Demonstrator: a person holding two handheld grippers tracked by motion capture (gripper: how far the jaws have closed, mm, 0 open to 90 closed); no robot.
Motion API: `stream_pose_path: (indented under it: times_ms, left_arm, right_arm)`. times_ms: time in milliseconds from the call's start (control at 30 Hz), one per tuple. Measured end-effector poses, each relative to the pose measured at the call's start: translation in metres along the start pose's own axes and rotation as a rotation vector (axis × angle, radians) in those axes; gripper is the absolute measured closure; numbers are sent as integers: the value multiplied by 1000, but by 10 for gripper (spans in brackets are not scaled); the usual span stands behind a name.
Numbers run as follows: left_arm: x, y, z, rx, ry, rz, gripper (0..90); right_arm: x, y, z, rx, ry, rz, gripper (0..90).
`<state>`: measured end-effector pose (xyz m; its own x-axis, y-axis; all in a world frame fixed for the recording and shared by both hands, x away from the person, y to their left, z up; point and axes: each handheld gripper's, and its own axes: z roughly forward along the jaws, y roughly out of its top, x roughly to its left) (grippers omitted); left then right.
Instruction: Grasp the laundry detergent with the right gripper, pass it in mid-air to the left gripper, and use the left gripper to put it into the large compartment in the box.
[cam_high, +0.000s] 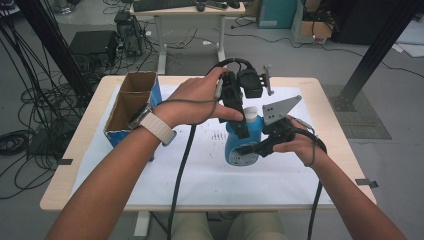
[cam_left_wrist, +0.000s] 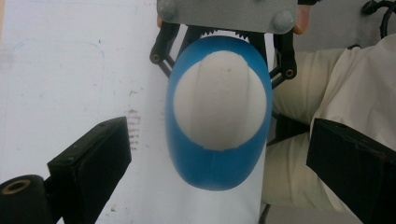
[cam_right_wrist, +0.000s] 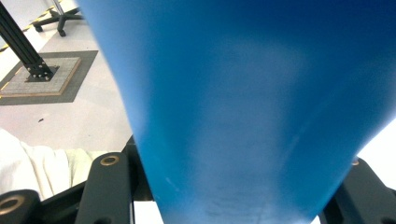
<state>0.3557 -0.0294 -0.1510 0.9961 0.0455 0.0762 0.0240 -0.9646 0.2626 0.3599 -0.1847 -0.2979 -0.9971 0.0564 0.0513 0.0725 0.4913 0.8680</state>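
Bottles: one blue detergent bottle (cam_high: 243, 142) — right gripper (cam_high: 250, 149) clamped on it, left gripper (cam_left_wrist: 219, 140) spread above its white cap (cam_left_wrist: 219, 100); one cardboard box (cam_high: 131, 105) at nine o'clock.

Blue bottle (cam_right_wrist: 243, 116) looms close, clamped between the right gripper (cam_right_wrist: 233, 205) black fingers (cam_right_wrist: 105, 191) (floor behind)

Smooth blue plastic bottle (cam_high: 242, 145) with matt white cap (cam_left_wrist: 219, 100) — matt black claws, brown cardboard box (cam_high: 131, 102).

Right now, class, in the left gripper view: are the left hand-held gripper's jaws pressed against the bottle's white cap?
No, the left hand-held gripper stands open, with clear gaps between its jaws and the white cap of the blue bottle.
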Motion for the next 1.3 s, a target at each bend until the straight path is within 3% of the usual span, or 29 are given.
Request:
stream_pose_path:
  times_ms: [900, 1300]
  left_arm:
    - [0, 0, 2, -4, 0, 2, 68]
    - [2, 3, 12, 3, -11, 7, 71]
  right_arm:
    - [0, 0, 2, 7, 5, -1, 427]
    - [-1, -1, 4, 12, -5, -43, 427]
